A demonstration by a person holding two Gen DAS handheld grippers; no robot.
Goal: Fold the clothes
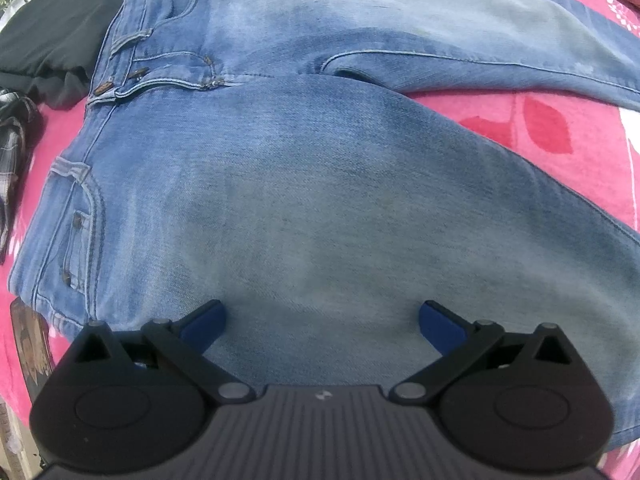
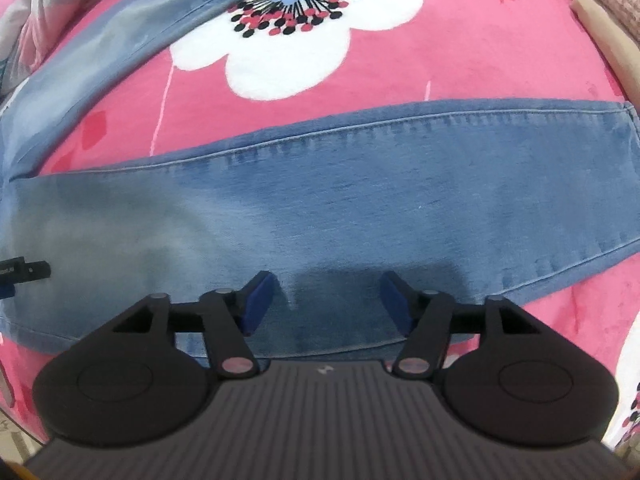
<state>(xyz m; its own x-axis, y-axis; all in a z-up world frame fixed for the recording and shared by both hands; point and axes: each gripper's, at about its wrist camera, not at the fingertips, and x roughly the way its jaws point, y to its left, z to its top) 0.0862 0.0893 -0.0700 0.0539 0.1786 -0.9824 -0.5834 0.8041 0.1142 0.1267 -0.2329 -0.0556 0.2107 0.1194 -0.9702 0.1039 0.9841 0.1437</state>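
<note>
Left gripper: jaws spread wide, nothing between the blue pads, poised over the near thigh of the jeans, pointing steeply down. Right gripper: jaws likewise apart and empty, above the lower part of the near leg, its shadow on the denim between the pads. Jeans: one pair, light-washed, laid front up and flat on a pink flowered blanket; waistband at the left of the left wrist view, both legs spread apart in a V with blanket showing between them, near hem at the right of the right wrist view. Dark garment and plaid cloth lay beside the waistband. Progress, by judgement: garment spread out, no fold yet made; legs remained to be brought together, then folded along their length.
</note>
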